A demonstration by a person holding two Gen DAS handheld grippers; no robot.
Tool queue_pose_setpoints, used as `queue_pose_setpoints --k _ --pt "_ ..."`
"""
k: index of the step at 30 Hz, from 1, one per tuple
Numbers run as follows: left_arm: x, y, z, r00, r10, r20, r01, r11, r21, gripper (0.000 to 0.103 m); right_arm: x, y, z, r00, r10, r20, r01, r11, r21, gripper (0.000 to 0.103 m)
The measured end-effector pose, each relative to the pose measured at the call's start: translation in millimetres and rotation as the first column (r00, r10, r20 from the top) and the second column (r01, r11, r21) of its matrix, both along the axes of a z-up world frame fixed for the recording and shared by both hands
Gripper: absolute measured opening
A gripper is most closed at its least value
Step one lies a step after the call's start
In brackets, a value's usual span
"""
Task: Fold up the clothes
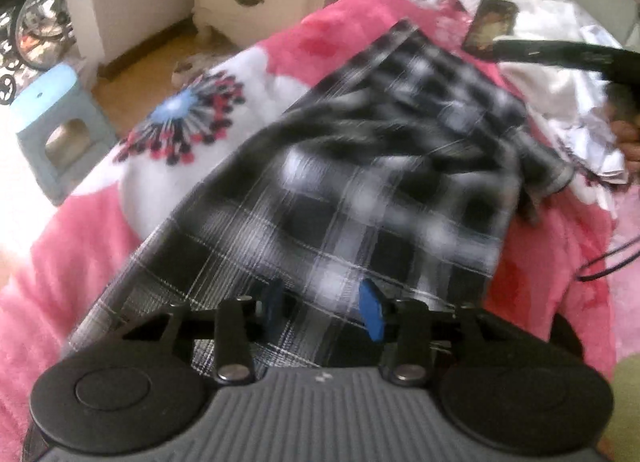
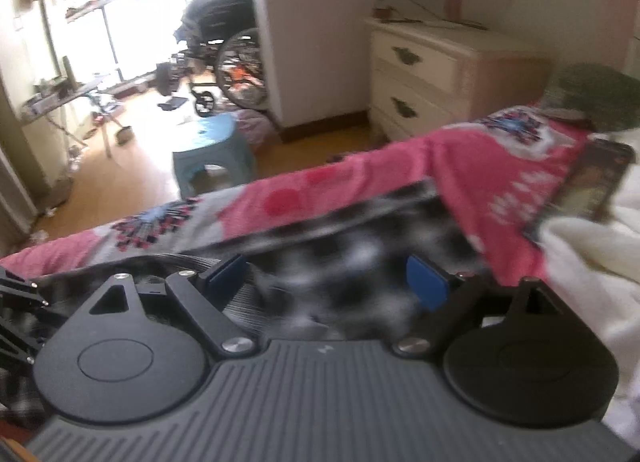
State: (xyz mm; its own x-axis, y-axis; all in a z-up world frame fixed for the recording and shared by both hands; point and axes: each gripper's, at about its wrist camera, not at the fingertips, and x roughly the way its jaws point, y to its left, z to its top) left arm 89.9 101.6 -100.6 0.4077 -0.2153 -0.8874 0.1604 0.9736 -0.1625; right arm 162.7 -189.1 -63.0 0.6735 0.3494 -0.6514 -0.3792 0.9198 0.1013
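Note:
A black-and-white plaid garment (image 1: 360,166) lies spread on a pink patterned blanket (image 1: 80,262) on a bed, blurred by motion. My left gripper (image 1: 323,308) is at the garment's near edge. Its blue pads (image 1: 370,314) stand apart with the plaid cloth running between them, and the cloth partly covers the left pad. In the right wrist view my right gripper (image 2: 326,280) stands wide open just above the plaid garment (image 2: 352,254), with nothing pinched between its pads (image 2: 426,286). The right tool's black body (image 1: 580,56) and a hand (image 1: 628,138) show at the far right of the left wrist view.
White clothes (image 1: 560,102) are piled on the bed to the right, beside a dark flat phone-like object (image 1: 490,28). A black cable (image 1: 608,258) lies on the blanket. Off the bed stand a blue stool (image 2: 212,158), a white dresser (image 2: 432,74) and a wheelchair (image 2: 236,62).

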Motion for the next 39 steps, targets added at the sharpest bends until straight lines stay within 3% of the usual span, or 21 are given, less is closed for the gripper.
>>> queue_pose_setpoints --k 3,6,10,14,17,24,25,27,28,33,39 --pt "3.7 2.3 -5.6 1.000 0.021 -0.011 -0.021 1.000 -0.013 0.038 -3.5 -14.3 0.5 0.999 -0.032 -0.020 0.032 0.999 -0.014 0.059" --pt "7.3 2.4 -5.4 1.000 0.026 -0.014 -0.026 1.000 -0.015 0.038 -12.3 -20.4 -2.3 0.998 0.005 -0.070 -0.007 1.000 -0.027 0.043" --pt "15.3 0.7 -3.8 0.999 0.031 -0.018 -0.031 0.999 -0.010 0.038 -34.5 -4.7 -10.1 0.974 0.178 -0.140 -0.191 0.978 -0.087 0.038" --pt "17.3 -1.7 -3.2 0.999 0.033 -0.017 -0.033 0.999 -0.003 0.038 -62.5 23.8 -23.9 0.910 0.364 -0.201 -0.401 0.895 -0.196 0.038" --pt "17.4 -1.7 -3.9 0.999 0.040 -0.015 -0.040 0.999 -0.005 0.038 -69.5 34.0 -36.2 0.890 0.388 -0.237 -0.445 0.853 -0.272 0.038" --pt "16.7 -1.5 -4.2 0.999 0.044 -0.012 -0.044 0.999 -0.008 0.039 -74.6 40.7 -71.9 0.884 0.366 -0.292 -0.462 0.783 -0.417 0.036" --pt "16.7 -1.1 -4.3 0.999 0.045 -0.011 -0.045 0.999 -0.010 0.039 -75.9 41.3 -78.1 0.883 0.363 -0.297 -0.464 0.769 -0.439 0.033" --pt "16.2 0.2 -4.8 0.999 0.046 -0.008 -0.046 0.999 -0.019 0.040 -78.2 41.6 -82.0 0.882 0.373 -0.288 -0.469 0.755 -0.458 0.010" --pt "16.0 0.8 -5.1 0.999 0.047 -0.006 -0.047 0.999 -0.025 0.040 -77.8 42.0 -80.3 0.885 0.374 -0.276 -0.464 0.753 -0.467 0.005" --pt "16.7 2.1 -5.5 0.998 0.057 -0.002 -0.057 0.998 -0.040 0.041 -66.0 36.0 -60.6 0.925 0.342 -0.165 -0.377 0.765 -0.522 0.004" --pt "18.1 3.2 -4.6 0.998 0.065 -0.004 -0.066 0.996 -0.053 0.041 -33.6 17.8 -20.3 0.969 0.246 -0.007 -0.210 0.811 -0.547 0.004"
